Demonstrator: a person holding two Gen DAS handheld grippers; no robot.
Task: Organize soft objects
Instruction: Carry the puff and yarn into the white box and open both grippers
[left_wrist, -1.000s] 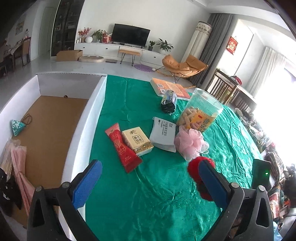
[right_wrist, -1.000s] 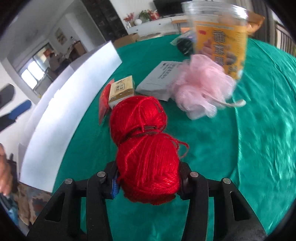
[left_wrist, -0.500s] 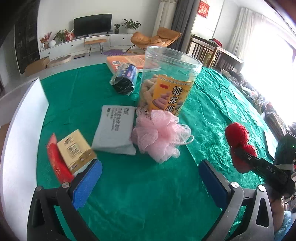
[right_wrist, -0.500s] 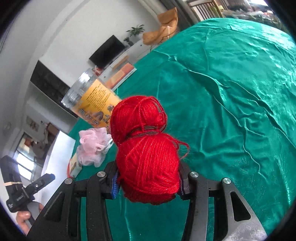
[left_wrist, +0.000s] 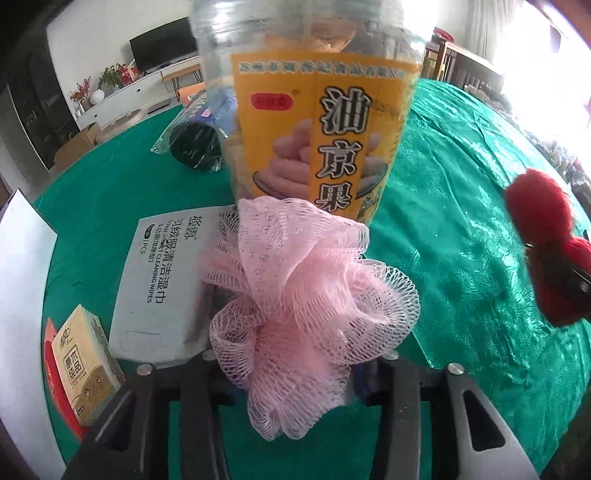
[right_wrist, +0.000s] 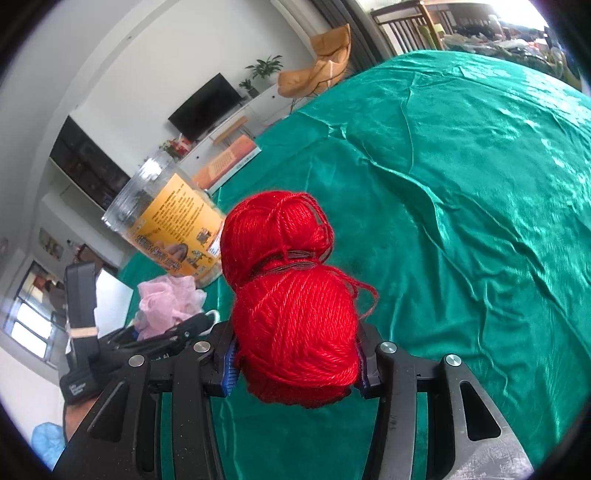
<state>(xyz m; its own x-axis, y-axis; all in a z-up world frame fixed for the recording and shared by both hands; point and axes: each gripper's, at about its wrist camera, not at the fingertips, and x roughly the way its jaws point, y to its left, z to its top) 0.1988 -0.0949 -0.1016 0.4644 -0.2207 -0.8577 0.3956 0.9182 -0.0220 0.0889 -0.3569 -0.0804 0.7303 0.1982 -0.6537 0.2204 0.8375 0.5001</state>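
Observation:
A pink mesh bath sponge (left_wrist: 303, 295) fills the middle of the left wrist view, and my left gripper (left_wrist: 295, 373) is shut on its lower part, just in front of a clear snack jar (left_wrist: 317, 122). The same pink sponge (right_wrist: 168, 302) shows in the right wrist view, pinched by the left gripper (right_wrist: 166, 332). My right gripper (right_wrist: 295, 365) is shut on a red yarn skein (right_wrist: 291, 302), held over the green tablecloth (right_wrist: 461, 221). The red yarn (left_wrist: 543, 240) also appears at the right edge of the left wrist view.
On the green cloth (left_wrist: 461, 221) lie a grey wet-wipes pack (left_wrist: 166, 280), a small tan tissue box (left_wrist: 85, 362), a red packet (left_wrist: 50, 369) and a black wrapped roll (left_wrist: 195, 147). A white box wall (left_wrist: 22, 295) stands at the left. An orange book (right_wrist: 229, 158) lies beyond the jar.
My left gripper has swung right from the white box, dropped to the pink sponge and shut on it. My right gripper has carried the red yarn away to the right.

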